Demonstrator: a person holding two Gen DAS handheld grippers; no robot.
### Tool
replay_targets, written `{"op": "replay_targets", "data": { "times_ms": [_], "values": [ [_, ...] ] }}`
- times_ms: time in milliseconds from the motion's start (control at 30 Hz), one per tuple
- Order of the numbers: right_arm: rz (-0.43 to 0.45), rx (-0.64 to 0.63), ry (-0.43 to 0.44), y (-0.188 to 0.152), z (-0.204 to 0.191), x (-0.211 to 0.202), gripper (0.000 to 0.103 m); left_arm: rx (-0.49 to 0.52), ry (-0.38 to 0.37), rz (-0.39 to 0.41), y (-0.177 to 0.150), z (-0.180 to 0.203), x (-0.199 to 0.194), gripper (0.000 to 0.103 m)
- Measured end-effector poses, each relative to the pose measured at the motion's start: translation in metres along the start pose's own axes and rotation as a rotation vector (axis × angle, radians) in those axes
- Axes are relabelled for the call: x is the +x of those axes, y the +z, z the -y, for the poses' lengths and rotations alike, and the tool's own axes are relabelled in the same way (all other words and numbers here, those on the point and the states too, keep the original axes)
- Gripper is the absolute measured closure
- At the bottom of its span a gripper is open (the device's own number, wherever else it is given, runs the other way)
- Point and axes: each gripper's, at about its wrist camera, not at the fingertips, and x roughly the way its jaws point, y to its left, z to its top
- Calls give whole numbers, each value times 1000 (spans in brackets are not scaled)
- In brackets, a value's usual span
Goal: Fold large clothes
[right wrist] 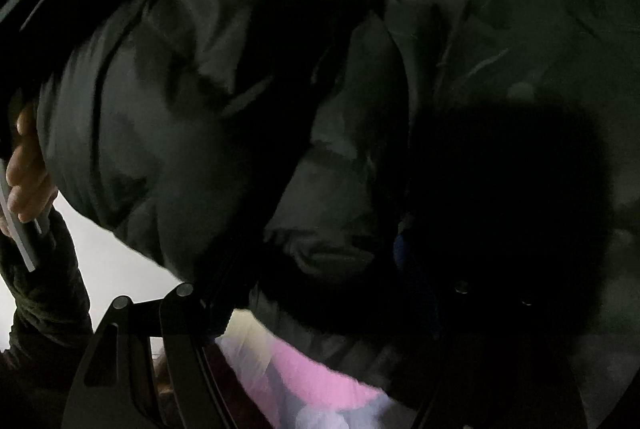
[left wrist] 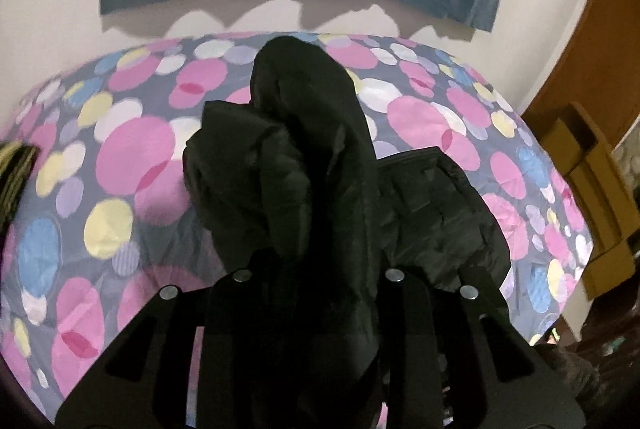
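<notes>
Left wrist view is showing the left claw pinching a fold of the black puffy jacket, lifting it over the middle of the bed; it is looking light, soft and slippery, best gripped at seams. Right claw is standing spread around jacket bulk near the bed's edge, and no readable writing is showing.

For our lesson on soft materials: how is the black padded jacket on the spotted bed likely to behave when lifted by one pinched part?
The black padded jacket will probably flop: it hangs in loose folds from the left claw. Its puffy quilting suggests it is light for its bulk. The sheen hints that the fabric may slip from a pinch.
</notes>
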Motion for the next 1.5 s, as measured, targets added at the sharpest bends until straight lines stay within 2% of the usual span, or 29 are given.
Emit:
{"op": "replay_targets", "data": {
  "times_ms": [200,433,533,633,733,900,1200,1267,1300,1400,1433,1500],
  "values": [
    [85,84,21,-4,29,-52,31,104,12,-7,9,56,22,77],
    [299,231,40,-7,80,-134,30,210,-24,-24,4,118,60,77],
    [373,283,84,-8,95,-158,30,250,-36,-29,-5,138,74,77],
    [413,323,130,-7,104,-169,30,282,-52,-41,-16,157,90,77],
    [432,350,162,7,105,-163,30,308,-56,-42,-26,173,104,77],
    [431,357,196,12,116,-168,28,346,-50,-29,-36,190,115,77],
    [357,339,107,17,116,-162,27,374,-26,3,-50,199,124,77],
    [328,321,54,19,117,-157,27,389,-19,8,-54,203,125,77],
    [324,318,32,19,118,-155,29,393,-13,12,-55,204,126,77],
    [296,332,-16,16,122,-150,56,399,-12,20,-57,205,124,76],
    [278,335,-13,16,125,-147,62,412,-13,26,-59,206,123,75],
    [271,343,6,14,130,-145,66,431,-22,22,-61,209,121,68]
  ]
}}
